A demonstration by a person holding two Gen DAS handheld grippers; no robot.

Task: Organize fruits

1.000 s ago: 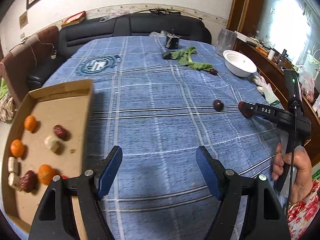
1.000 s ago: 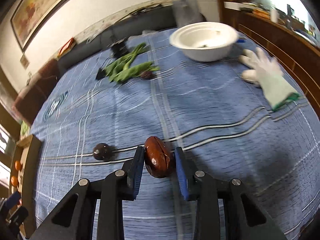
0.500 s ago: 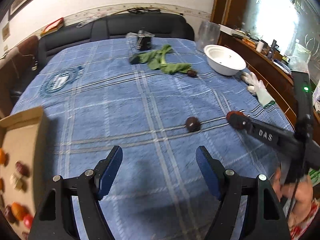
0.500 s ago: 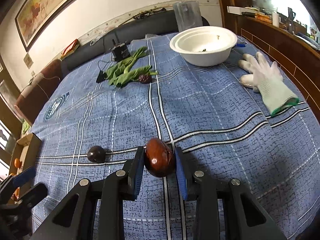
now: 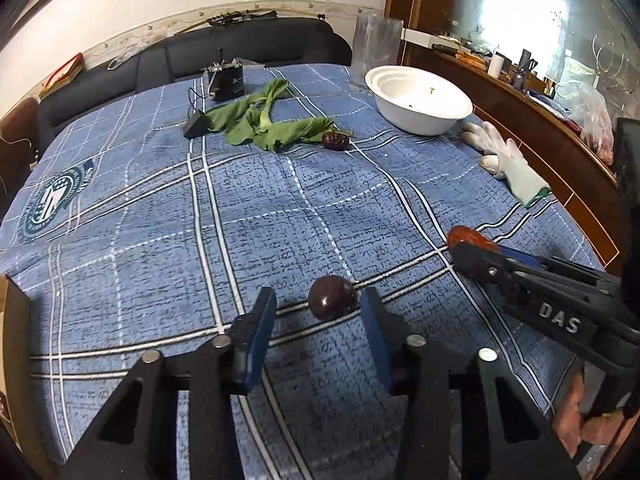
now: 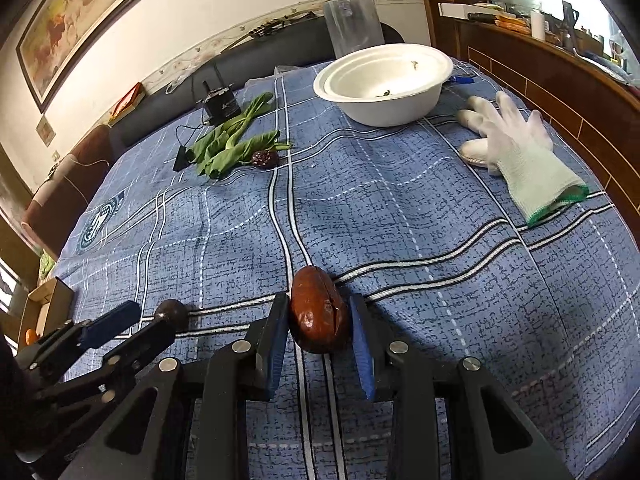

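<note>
My left gripper [image 5: 318, 312] is open, its blue pads on either side of a dark round fruit [image 5: 332, 297] that lies on the blue plaid cloth; that fruit also shows in the right wrist view [image 6: 172, 313]. My right gripper [image 6: 320, 320] is shut on a reddish-brown oval fruit [image 6: 318, 314], held just above the cloth; the fruit shows in the left wrist view [image 5: 470, 238] at the right. A dark wrinkled fruit [image 5: 335, 140] lies by the green leaves [image 5: 264, 124].
A white bowl [image 5: 420, 102] and a white glove [image 5: 508, 162] lie at the far right. A black device [image 5: 226, 80] and a clear container [image 5: 376, 46] stand at the back. A cardboard box edge [image 6: 44, 300] shows at the left.
My left gripper swung right, away from the cardboard tray of fruits, and came up around the dark round fruit. My right gripper kept hold of the reddish-brown fruit.
</note>
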